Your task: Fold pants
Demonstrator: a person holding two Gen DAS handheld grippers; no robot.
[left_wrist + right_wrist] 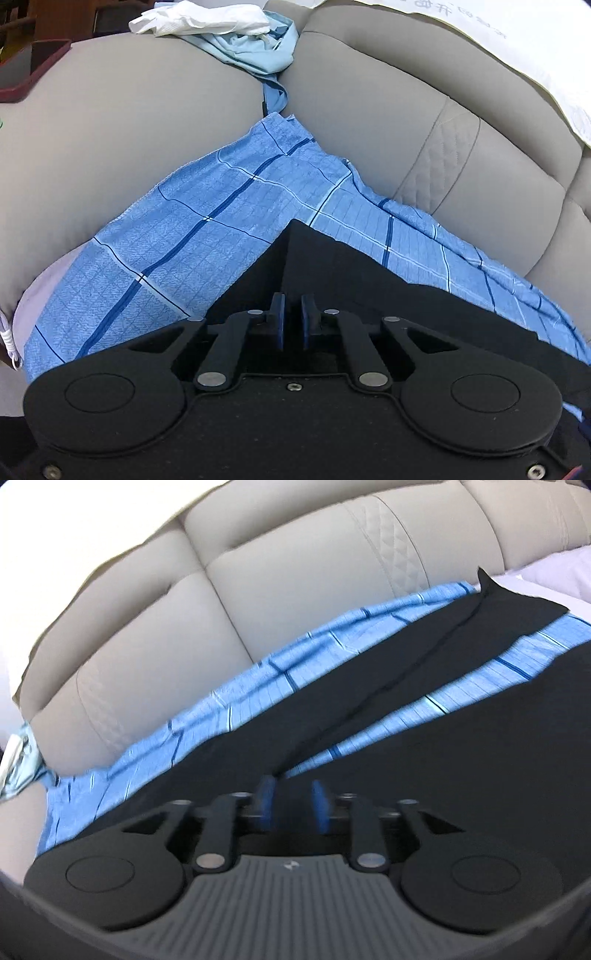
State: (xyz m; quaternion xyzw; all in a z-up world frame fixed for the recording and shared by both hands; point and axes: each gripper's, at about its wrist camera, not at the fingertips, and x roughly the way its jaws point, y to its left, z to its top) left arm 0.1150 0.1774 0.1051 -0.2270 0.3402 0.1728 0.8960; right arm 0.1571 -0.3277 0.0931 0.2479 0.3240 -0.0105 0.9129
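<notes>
Black pants lie on a blue checked cloth spread over a grey sofa seat. In the left wrist view my left gripper sits low over a corner of the pants, its blue pads close together with black fabric between them. In the right wrist view the pants stretch away in two legs with a strip of the blue cloth showing between them. My right gripper has its pads a little apart over the black fabric where the legs meet; the view is blurred.
The grey sofa backrest rises behind the cloth. A light blue garment and white fabric lie at the far seat seam. A dark red tray sits at far left. White bedding lies at right.
</notes>
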